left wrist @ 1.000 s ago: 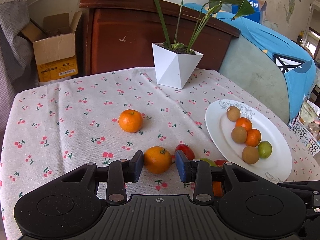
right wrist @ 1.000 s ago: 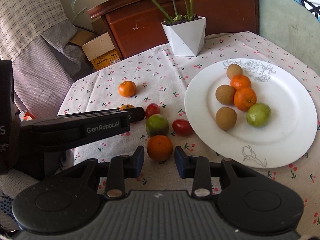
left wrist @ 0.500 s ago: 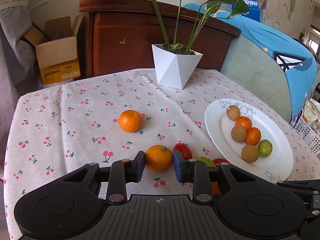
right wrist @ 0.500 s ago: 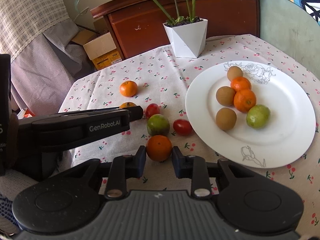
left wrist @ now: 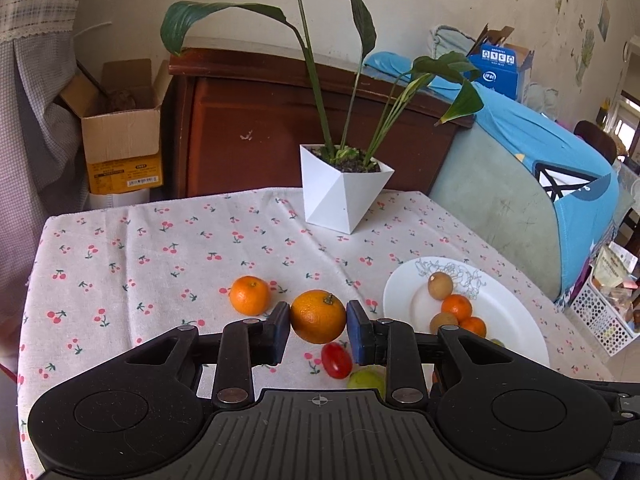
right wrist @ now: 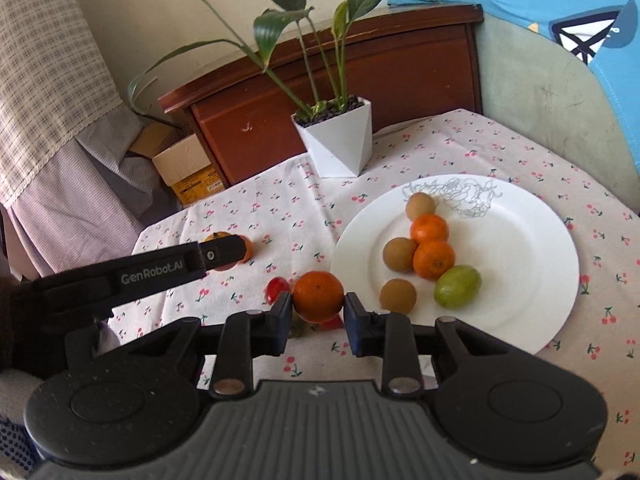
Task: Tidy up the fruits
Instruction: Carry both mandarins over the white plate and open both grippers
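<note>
Cherry-print tablecloth, each gripper clamped on an orange above it.
Left gripper pinches a stemmed orange; only the right gripper view shows the whole plate beside its orange.

"GenRobot.AI" (white lettering) runs along the left gripper.

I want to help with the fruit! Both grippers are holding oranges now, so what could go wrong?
1. The left gripper and right gripper each pinch a round orange only at its sides, so one might slip out.
2. The plate already holds six fruits clustered together; a dropped orange could knock them rolling.
3. Both grippers sit close together, so they might bump heading to the plate.
</note>
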The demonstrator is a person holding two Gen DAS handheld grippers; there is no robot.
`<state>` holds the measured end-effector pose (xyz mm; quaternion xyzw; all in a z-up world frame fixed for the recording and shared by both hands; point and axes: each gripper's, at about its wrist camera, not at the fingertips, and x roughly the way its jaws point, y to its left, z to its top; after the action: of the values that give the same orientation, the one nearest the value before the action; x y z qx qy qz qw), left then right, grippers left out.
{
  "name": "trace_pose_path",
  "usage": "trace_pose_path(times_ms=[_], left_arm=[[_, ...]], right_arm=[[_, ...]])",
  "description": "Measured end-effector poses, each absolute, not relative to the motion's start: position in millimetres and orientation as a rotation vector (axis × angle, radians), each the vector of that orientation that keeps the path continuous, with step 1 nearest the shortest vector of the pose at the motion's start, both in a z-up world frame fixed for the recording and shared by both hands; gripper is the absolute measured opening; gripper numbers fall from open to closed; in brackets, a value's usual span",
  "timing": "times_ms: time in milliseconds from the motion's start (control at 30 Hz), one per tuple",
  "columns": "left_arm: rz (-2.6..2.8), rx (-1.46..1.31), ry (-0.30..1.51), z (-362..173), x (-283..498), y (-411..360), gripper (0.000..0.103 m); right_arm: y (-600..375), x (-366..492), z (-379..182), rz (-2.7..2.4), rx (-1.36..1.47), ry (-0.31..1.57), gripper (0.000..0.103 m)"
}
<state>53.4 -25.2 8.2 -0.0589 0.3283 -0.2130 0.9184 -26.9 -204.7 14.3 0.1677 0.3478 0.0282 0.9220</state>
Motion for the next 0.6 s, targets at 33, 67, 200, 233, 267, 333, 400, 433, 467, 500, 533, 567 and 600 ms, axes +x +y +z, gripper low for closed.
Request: trace_pose_path(times_ms=[33,67,200,233,267,333,400,433,467,500,533,567,600], left_arm=[[-0.446,-0.122,0.674,9,53,-28,0.028],[-0.455,-0.121,0.673,10,52,-31,0.028],[-0.51,-0.117,0.678,13,44,-47,0.028],[-0.525,-0.115,0.681,14,42,-51,0.028],[-0.547,-0.114,0.687,14,40,-56,0.028],[-0.582,-0.114,0.696,14,35,-65,0.028],[-0.609,-0.101,0.7,13,30,-75,0.028],[-0.621,-0.094,0.704,12,28,-80,0.028],[-0.634,-0.089,0.711,11,25,-85,0.028],[-0.649,-0.085,0.718,10,23,-90,0.028],[-0.661,-0.08,0.721,9,21,-94,0.028],[-0.673,-0.072,0.724,8,18,-99,0.028],[-0.682,-0.065,0.728,6,17,-103,0.028]], right_arm=[[-210,-28,16,0.04,0.357,0.705,0.028],[-214,-28,17,0.024,0.366,0.698,0.028],[-238,-32,21,-0.072,0.414,0.668,0.028],[-244,-34,21,-0.094,0.433,0.665,0.028],[-250,-35,20,-0.114,0.454,0.663,0.028],[-262,-37,18,-0.154,0.498,0.664,0.028],[-271,-40,15,-0.188,0.527,0.666,0.028],[-275,-41,14,-0.202,0.534,0.668,0.028],[-277,-42,13,-0.213,0.538,0.669,0.028],[-280,-43,12,-0.224,0.544,0.671,0.028],[-282,-43,11,-0.232,0.55,0.674,0.028],[-285,-44,10,-0.238,0.558,0.676,0.028],[-286,-45,10,-0.243,0.565,0.68,0.028]])
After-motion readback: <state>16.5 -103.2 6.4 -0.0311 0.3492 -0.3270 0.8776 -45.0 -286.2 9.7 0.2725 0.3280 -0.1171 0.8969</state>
